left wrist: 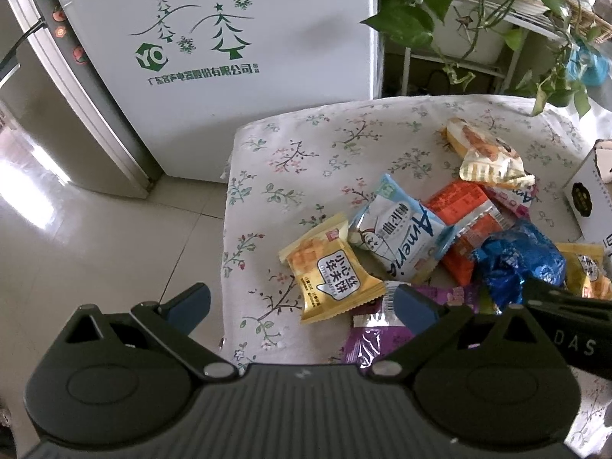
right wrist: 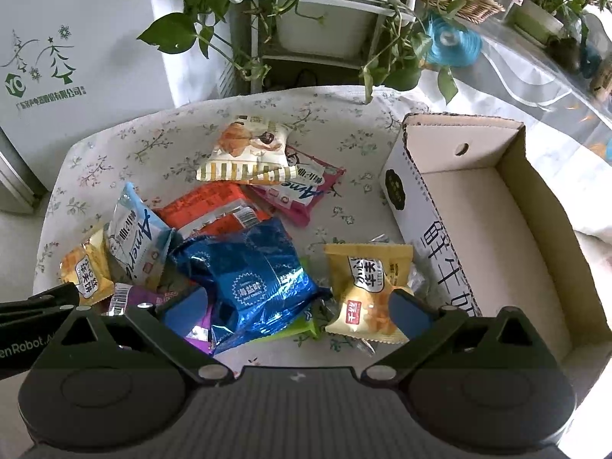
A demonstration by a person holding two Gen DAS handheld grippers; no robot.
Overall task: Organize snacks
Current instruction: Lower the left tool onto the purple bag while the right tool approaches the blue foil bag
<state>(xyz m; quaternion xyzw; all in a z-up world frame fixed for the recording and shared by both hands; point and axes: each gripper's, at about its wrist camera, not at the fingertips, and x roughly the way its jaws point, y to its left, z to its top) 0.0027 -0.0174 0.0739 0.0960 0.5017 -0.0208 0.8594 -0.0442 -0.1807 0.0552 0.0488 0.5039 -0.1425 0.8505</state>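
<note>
Left gripper: jaws spread wide, nothing held; it hovers over the near left part of the desk, its left finger off the desk edge above the floor.
Yellow waffle packet: lies flat just ahead of the left gripper, between the lines of its two fingers, not touched.
Light blue packet: just beyond the yellow one, leaning on the pile.
Purple packet: partly under the left gripper's right finger.
Right gripper: jaws spread wide, empty; it hangs over the near side of the pile.
Blue foil packet: between the right gripper's fingers, nearer the left one, on top of other packets.
Second yellow waffle packet: beside the right finger, its lower corner partly hidden behind that finger; contact unclear.
Farther snacks: an orange packet, a pink packet and a cream striped packet on top of it.
Desk: covered with a white floral cloth.
Cardboard box: open, on the right side of the desk, holding no snacks.
Room: a white fridge to the left, trailing green plants on a rack behind, pale tiled floor.
</note>
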